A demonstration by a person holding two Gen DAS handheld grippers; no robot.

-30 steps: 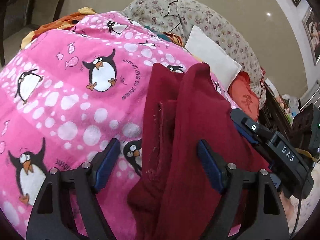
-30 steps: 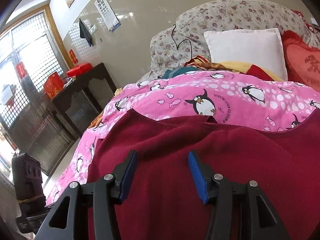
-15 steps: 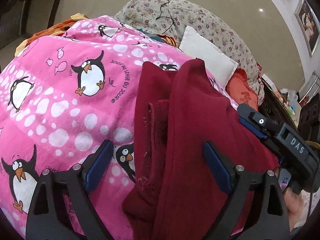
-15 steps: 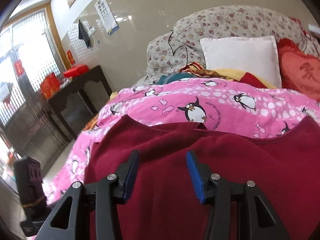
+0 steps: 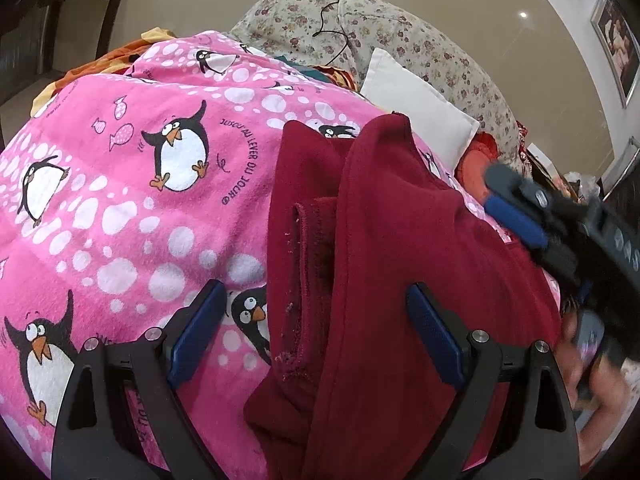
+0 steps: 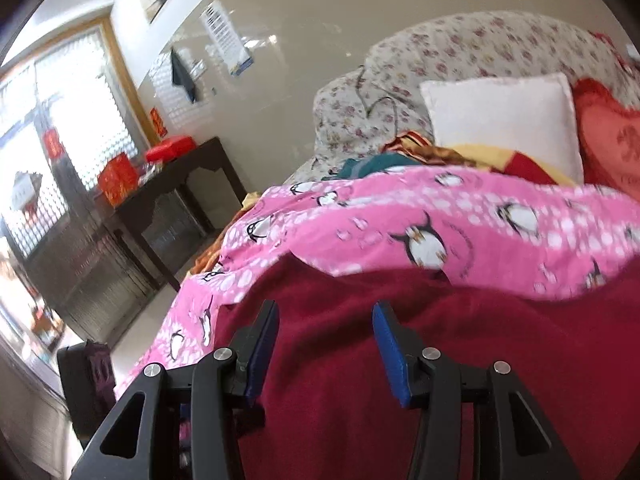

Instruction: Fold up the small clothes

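Lying partly folded on the pink fleece penguin-print blanket point(image 5: 132, 208), the dark red knit garment point(image 5: 384, 264) runs between and ahead of the left claw point(image 5: 316, 332), whose jaws are spread with nothing pinched. Its doubled left edge with the hem sits just inside that claw's left finger. The right claw point(image 6: 326, 340) hovers over the same cloth, jaws also apart and empty. To fold well, I would pinch both layers at the near edge, lift evenly, and keep the blanket out of the bite
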